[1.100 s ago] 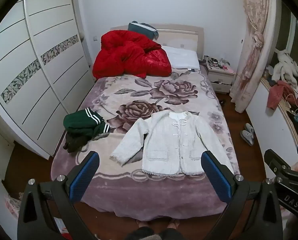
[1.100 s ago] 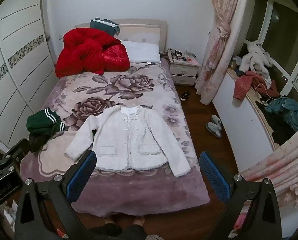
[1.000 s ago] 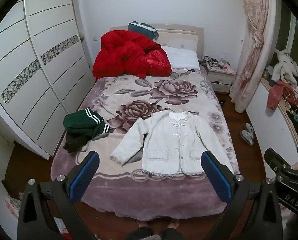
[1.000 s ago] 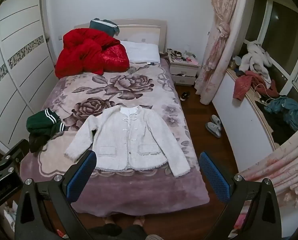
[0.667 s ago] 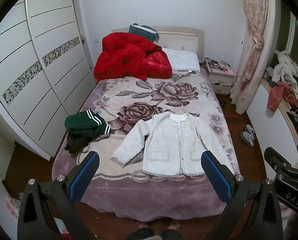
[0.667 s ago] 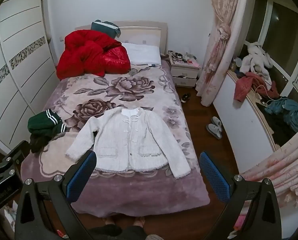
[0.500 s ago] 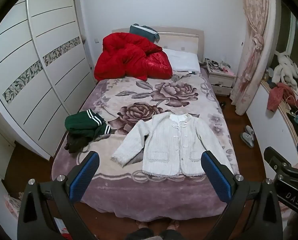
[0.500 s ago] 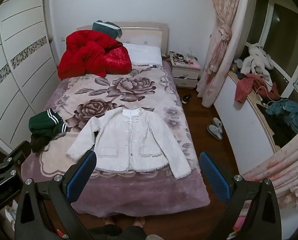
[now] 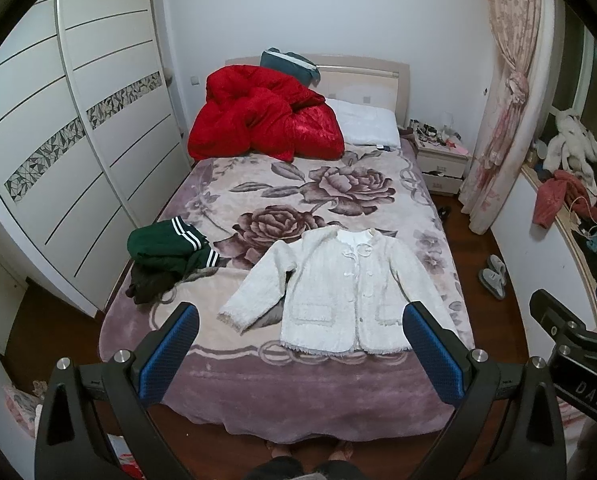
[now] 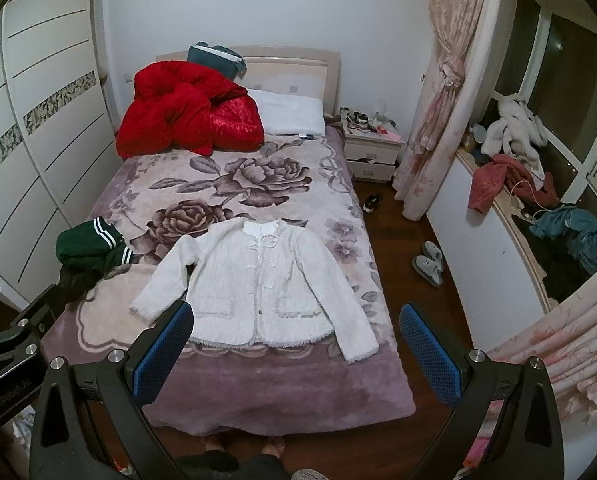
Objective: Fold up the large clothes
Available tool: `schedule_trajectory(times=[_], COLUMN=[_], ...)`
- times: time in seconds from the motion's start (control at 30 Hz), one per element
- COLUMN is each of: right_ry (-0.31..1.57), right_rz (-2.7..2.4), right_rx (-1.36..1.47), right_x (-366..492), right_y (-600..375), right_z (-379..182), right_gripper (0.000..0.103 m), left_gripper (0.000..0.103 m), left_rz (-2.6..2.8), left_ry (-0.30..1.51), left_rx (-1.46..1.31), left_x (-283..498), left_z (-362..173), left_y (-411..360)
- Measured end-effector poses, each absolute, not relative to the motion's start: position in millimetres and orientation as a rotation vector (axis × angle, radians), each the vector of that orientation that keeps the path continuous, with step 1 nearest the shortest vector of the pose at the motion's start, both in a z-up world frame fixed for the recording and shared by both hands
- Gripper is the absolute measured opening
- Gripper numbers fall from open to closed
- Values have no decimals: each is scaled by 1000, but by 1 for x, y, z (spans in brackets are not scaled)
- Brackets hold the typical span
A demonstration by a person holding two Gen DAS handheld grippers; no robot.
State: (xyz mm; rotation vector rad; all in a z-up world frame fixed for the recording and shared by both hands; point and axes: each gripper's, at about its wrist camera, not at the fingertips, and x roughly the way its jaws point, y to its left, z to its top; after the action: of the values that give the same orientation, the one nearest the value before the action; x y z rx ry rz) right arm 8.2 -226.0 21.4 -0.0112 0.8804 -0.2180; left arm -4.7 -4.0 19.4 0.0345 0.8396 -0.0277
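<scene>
Lying flat and face-up near the foot of the bed (image 9: pixel 234 364), buttoned, sleeves angled out: white jacket (image 9: pixel 350 292), thick, fluffy and soft by the look of it, probably light but bulky, likely to flop and sag, so best pinched at a cuff or a shoulder seam. Hovering well apart from it, both released and empty: left claw (image 9: pixel 298 350) and right claw (image 10: pixel 296 350). Compared with a second ago, barely any change, only a slight drift of both views with bed and jacket sitting a touch lower.
</scene>
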Motion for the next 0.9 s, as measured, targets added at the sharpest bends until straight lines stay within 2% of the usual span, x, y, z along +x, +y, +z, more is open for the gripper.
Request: schedule_trajectory(times=[0.9], right_ry=[874], right_rz=[-219], right_rx=[-14], right_x=[7], right_y=[-227], right_z=[22], right_gripper=[103], left_gripper=[103], left_rz=[-29], left_ry=[835], left_rx=[31], left_x=[-5], left_z=[21], left_y=[-6])
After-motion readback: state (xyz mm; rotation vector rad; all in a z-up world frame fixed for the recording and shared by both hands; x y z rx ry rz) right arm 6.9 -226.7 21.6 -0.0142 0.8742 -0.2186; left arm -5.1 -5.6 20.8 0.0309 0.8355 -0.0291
